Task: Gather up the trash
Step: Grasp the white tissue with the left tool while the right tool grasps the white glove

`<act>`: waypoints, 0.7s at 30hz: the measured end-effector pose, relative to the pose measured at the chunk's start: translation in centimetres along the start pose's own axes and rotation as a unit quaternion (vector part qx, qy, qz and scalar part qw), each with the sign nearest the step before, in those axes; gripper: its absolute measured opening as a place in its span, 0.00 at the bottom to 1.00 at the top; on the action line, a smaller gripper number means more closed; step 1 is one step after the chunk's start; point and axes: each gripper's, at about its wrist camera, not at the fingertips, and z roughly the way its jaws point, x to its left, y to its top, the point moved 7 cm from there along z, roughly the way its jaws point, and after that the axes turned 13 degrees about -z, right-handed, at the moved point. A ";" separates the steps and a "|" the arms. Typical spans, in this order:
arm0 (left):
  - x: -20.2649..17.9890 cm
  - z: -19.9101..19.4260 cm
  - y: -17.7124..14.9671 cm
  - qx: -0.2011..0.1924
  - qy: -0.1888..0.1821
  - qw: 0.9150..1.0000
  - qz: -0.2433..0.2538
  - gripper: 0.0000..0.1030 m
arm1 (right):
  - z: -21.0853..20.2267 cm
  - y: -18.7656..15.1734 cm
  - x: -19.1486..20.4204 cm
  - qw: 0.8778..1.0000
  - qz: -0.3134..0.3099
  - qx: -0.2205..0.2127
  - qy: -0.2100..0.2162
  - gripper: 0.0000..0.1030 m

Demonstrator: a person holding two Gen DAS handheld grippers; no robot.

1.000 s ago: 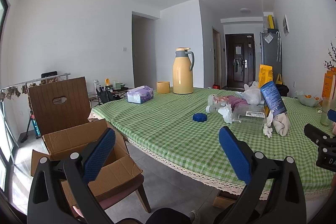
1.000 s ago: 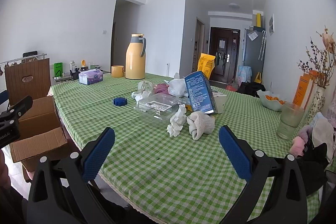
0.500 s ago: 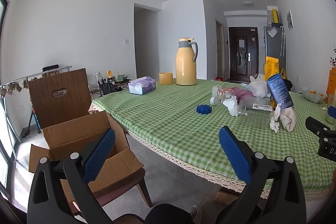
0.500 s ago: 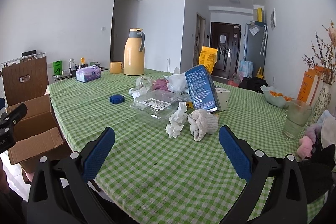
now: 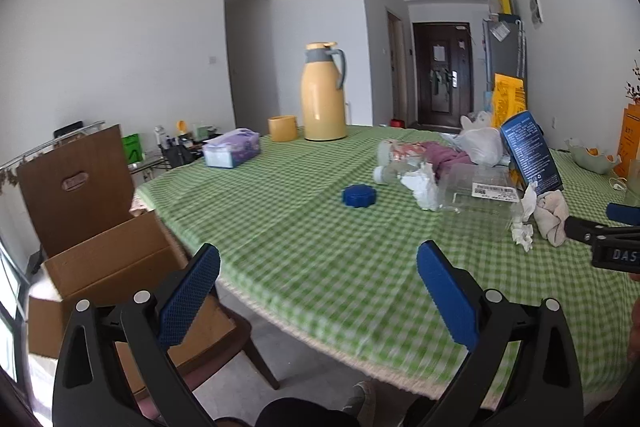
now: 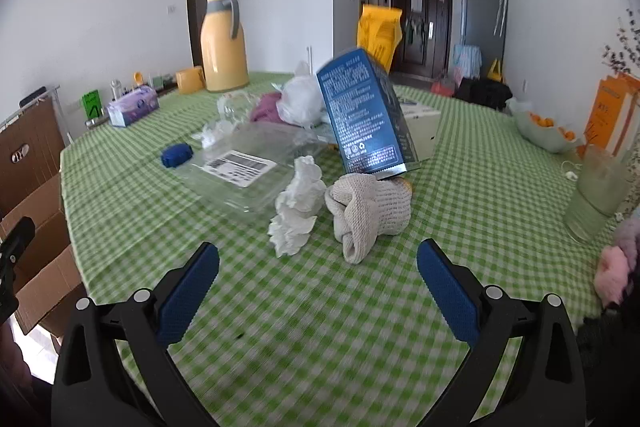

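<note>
A heap of trash lies on the green checked table (image 6: 360,307): a crumpled white tissue (image 6: 298,207), a balled beige cloth (image 6: 370,211), a clear plastic clamshell (image 6: 244,167) with a label, a leaning blue carton (image 6: 364,115), a white plastic bag (image 6: 300,99) and a blue cap (image 6: 175,155). My right gripper (image 6: 318,291) is open, just short of the tissue and cloth. My left gripper (image 5: 318,291) is open over the table's near edge, well short of the blue cap (image 5: 359,195). An open cardboard box (image 5: 108,267) sits on a chair at the left.
At the far end stand a yellow thermos jug (image 5: 324,93), a yellow cup (image 5: 283,128) and a purple tissue pack (image 5: 232,148). A glass (image 6: 600,199), a fruit bowl (image 6: 546,131) and pink fluffy items (image 6: 614,271) occupy the right side.
Both grippers have moved forward toward the table and trash, which now looks closer. Both stayed open.
</note>
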 end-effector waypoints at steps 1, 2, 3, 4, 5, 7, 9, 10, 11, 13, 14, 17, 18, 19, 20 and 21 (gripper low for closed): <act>-0.6 0.6 0.2 0.004 -0.004 1.000 0.003 0.93 | 0.6 0.1 -0.2 1.000 0.002 0.007 0.001 0.93; -1.1 1.1 0.3 0.008 -0.008 1.000 0.006 0.93 | 1.2 0.2 -0.4 1.000 0.004 0.015 0.004 0.93; -1.6 1.6 0.4 0.011 -0.011 1.000 0.009 0.93 | 2.0 0.3 -0.7 1.000 0.008 0.023 0.006 0.92; -2.1 2.1 0.5 0.014 -0.013 1.000 0.012 0.93 | 2.6 0.4 -1.1 0.999 0.011 0.031 0.005 0.84; -2.5 2.5 0.6 0.018 -0.015 1.000 0.015 0.93 | 3.4 0.5 -1.5 0.999 0.016 0.040 0.006 0.73; -3.4 3.6 0.7 0.026 -0.020 0.999 0.020 0.93 | 4.5 0.5 -2.3 0.998 0.027 0.056 0.007 0.68; -4.0 4.4 0.7 0.035 -0.024 0.999 0.020 0.93 | 5.8 0.5 -3.1 0.997 0.037 0.070 0.007 0.64; -4.6 5.0 0.6 0.045 -0.029 0.998 0.019 0.93 | 6.3 0.4 -3.4 0.996 0.041 0.076 0.010 0.60; -4.8 5.2 0.5 0.052 -0.033 0.998 0.017 0.93 | 6.9 0.3 -3.6 0.995 0.046 0.083 0.015 0.54; -5.8 6.0 0.0 0.075 -0.046 0.996 0.012 0.93 | 7.6 0.1 -4.3 0.994 0.054 0.091 0.015 0.51; -6.4 6.3 -0.3 0.086 -0.053 0.995 0.012 0.93 | 7.6 0.0 -4.7 0.994 0.056 0.092 0.017 0.43; -8.1 6.9 -1.2 0.112 -0.070 0.991 0.005 0.93 | 7.2 -0.1 -5.6 0.993 0.066 0.091 0.034 0.29; -9.1 7.1 -1.7 0.126 -0.082 0.989 -0.003 0.93 | 6.8 -0.3 -6.2 0.993 0.069 0.088 0.043 0.27; -9.7 7.1 -2.0 0.135 -0.091 0.987 -0.007 0.93 | 6.4 -0.3 -6.4 0.993 0.068 0.085 0.048 0.24; -10.7 7.2 -2.3 0.145 -0.103 0.984 -0.011 0.93 | 5.8 -0.5 -6.9 0.993 0.067 0.080 0.052 0.22; -11.6 7.3 -2.7 0.154 -0.112 0.982 -0.014 0.93 | 5.3 -0.7 -7.3 0.993 0.067 0.077 0.052 0.22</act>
